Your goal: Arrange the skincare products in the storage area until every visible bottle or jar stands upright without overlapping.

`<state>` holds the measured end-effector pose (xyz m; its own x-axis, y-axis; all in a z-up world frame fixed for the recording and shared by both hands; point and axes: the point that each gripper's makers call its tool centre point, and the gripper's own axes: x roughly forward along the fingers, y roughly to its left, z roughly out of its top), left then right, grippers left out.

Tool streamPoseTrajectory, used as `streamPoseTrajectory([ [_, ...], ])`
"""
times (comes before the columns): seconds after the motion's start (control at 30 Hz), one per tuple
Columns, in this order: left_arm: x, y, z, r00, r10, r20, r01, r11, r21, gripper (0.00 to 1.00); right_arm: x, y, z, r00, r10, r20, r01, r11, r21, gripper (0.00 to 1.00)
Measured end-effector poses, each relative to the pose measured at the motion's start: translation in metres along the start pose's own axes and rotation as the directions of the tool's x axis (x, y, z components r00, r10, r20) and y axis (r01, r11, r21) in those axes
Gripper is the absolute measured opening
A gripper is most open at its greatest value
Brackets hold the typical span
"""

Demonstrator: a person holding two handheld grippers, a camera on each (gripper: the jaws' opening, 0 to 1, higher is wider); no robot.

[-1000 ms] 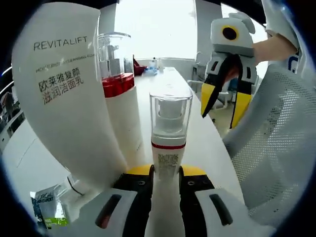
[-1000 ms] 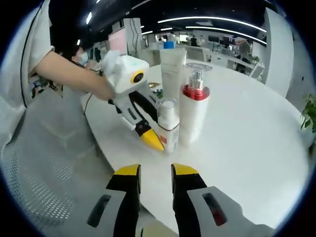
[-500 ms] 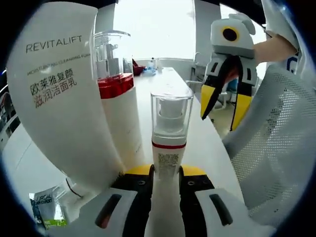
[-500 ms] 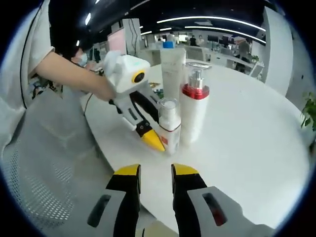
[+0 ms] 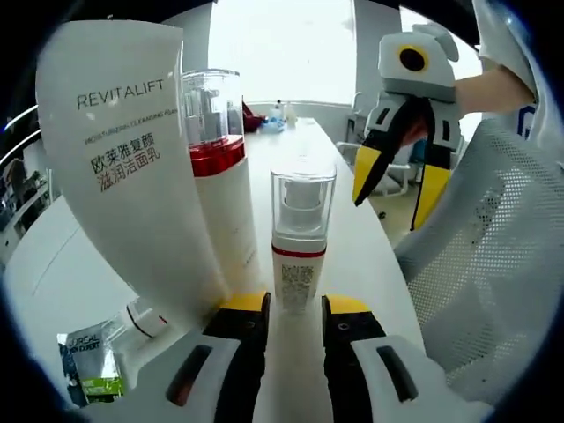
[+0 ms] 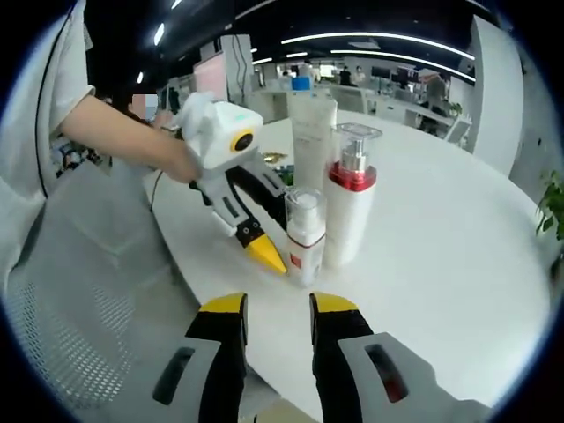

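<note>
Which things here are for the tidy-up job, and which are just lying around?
For the job: small pump bottle, tall pump bottle with red collar, white Revitalift tube.

Just lying about: green sample sachet, white mesh chair.

Matt white tube (image 5: 132, 167); small bottle (image 5: 300, 238) and tall bottle (image 5: 216, 167) with clear glossy plastic caps; smooth white tabletop (image 6: 441, 220); chair (image 5: 480, 264) at 3 o'clock in woven mesh cloth.
</note>
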<state>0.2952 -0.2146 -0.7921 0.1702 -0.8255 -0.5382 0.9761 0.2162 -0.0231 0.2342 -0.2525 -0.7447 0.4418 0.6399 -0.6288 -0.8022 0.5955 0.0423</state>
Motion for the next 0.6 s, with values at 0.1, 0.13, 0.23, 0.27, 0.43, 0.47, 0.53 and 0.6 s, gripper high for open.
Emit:
streamPoseTrajectory([
  [0.1,-0.006,0.0,0.003,1.0,0.014,0.005,-0.014,1.0,-0.007,0.26,0.001,0.001,0.003,1.0,-0.006,0.003,0.006,1.0,0.001,0.31],
  [0.13,-0.008,0.001,0.004,1.0,0.019,0.005,-0.019,1.0,-0.008,0.26,0.002,0.002,0.004,1.0,-0.008,0.004,0.008,1.0,0.002,0.32],
  [0.23,-0.015,0.005,-0.001,0.999,0.039,0.01,-0.039,0.999,-0.02,0.26,0.003,0.004,0.007,1.0,-0.011,0.006,0.011,1.0,0.002,0.34],
  [0.27,-0.018,0.004,-0.001,0.999,0.044,0.012,-0.044,0.999,-0.024,0.27,0.003,0.005,0.008,1.0,-0.013,0.009,0.013,1.0,0.001,0.35],
  [0.43,-0.034,0.003,-0.004,0.997,0.074,0.01,-0.073,0.996,-0.044,0.29,0.003,0.01,0.017,0.999,-0.026,0.027,0.026,1.0,0.01,0.43],
  [0.47,-0.037,0.003,-0.005,0.997,0.079,0.01,-0.079,0.996,-0.048,0.3,0.003,0.011,0.018,0.999,-0.029,0.029,0.028,1.0,0.01,0.45],
  [0.53,-0.045,0.002,-0.005,0.995,0.096,0.016,-0.095,0.993,-0.063,0.32,0.004,0.009,0.02,0.999,-0.039,0.032,0.039,0.999,0.009,0.48],
  [0.6,-0.052,0.002,-0.003,0.993,0.113,0.022,-0.111,0.991,-0.075,0.35,0.003,0.007,0.023,0.998,-0.05,0.036,0.049,0.999,0.012,0.51],
])
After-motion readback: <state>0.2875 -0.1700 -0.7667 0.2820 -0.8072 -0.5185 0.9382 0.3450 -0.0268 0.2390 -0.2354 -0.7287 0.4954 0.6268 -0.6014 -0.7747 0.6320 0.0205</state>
